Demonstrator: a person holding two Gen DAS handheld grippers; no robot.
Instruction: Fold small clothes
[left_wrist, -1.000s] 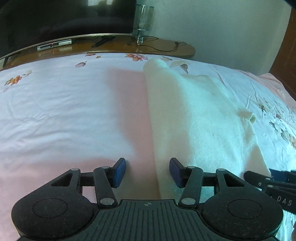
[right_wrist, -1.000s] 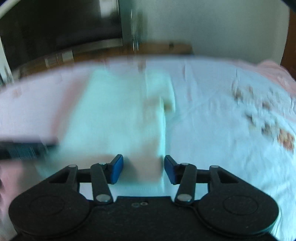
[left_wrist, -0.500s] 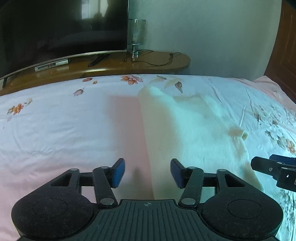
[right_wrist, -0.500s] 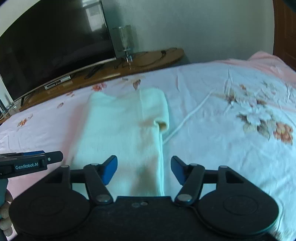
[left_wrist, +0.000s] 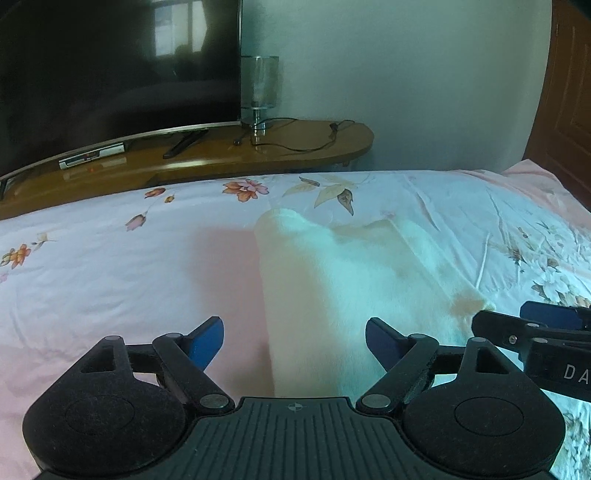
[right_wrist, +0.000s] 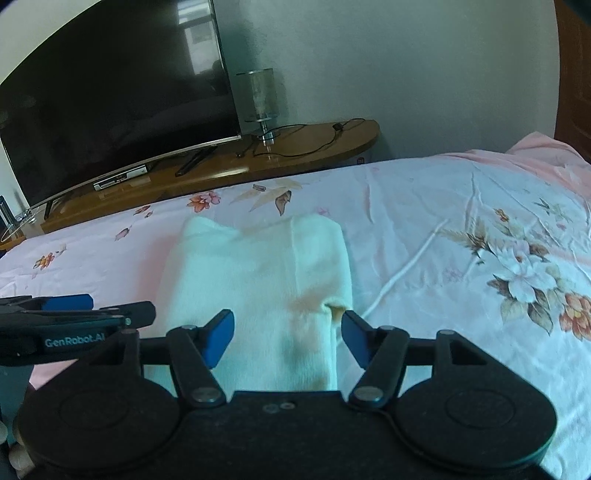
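Observation:
A cream knitted garment (left_wrist: 351, 280) lies flat on the bed, folded into a long strip with a sleeve laid along its right side; it also shows in the right wrist view (right_wrist: 258, 273). My left gripper (left_wrist: 294, 338) is open and empty, held above the garment's near left edge. My right gripper (right_wrist: 287, 334) is open and empty above the near right side, close to the sleeve cuff (right_wrist: 334, 308). Each gripper shows at the edge of the other's view.
The bed has a pink and white floral sheet (left_wrist: 110, 266). Behind its far edge stands a wooden TV bench (left_wrist: 258, 151) with a large dark television (left_wrist: 110, 74), a glass lamp (left_wrist: 259, 92) and cables. A wooden door (left_wrist: 569, 92) is at the right.
Both grippers have pulled back and risen from the garment, so more of the bed and room shows. The right view was blurred by motion and is now steady. The garment lies unchanged.

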